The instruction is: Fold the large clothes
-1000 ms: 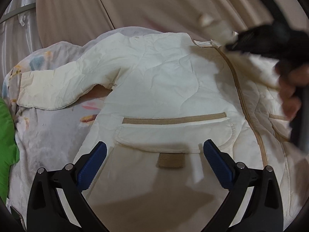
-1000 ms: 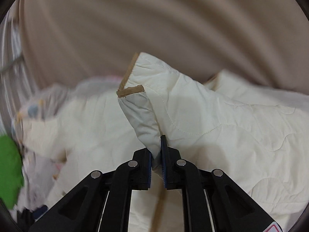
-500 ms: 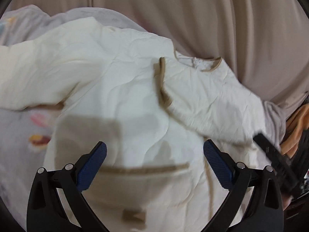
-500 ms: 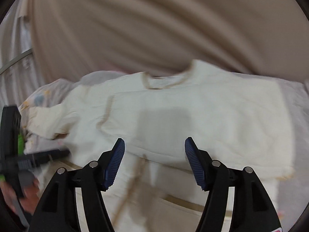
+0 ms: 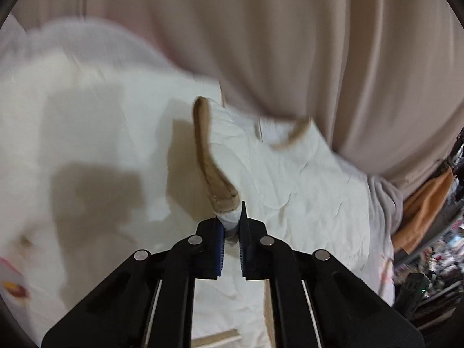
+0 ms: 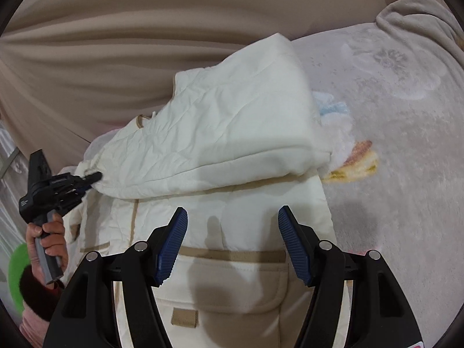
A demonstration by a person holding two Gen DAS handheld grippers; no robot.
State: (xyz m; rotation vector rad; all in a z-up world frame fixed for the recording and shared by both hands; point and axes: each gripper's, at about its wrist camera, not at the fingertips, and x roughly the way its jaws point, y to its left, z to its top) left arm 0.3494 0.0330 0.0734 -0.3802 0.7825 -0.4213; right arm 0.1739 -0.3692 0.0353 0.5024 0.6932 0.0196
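A cream quilted jacket [image 6: 232, 133] with tan trim lies spread on a bed, its right sleeve folded across the chest. My left gripper [image 5: 231, 224] is shut on the tan-trimmed sleeve cuff [image 5: 223, 200] and holds it above the jacket body [image 5: 290, 179]. In the right wrist view the left gripper [image 6: 87, 181] pinches that cuff at the far left. My right gripper [image 6: 232, 243] is open and empty, hovering above the jacket's pocket flap [image 6: 232, 256].
A pale grey patterned blanket [image 6: 391, 116] covers the bed. A beige curtain [image 5: 319, 43] hangs behind it. Orange cloth [image 5: 426, 203] and clutter sit off the bed's right edge. A green item [image 6: 17, 269] lies at the left.
My right gripper let go of the sleeve and opened, leaving it folded across the chest. My left gripper moved forward and closed on the sleeve cuff.
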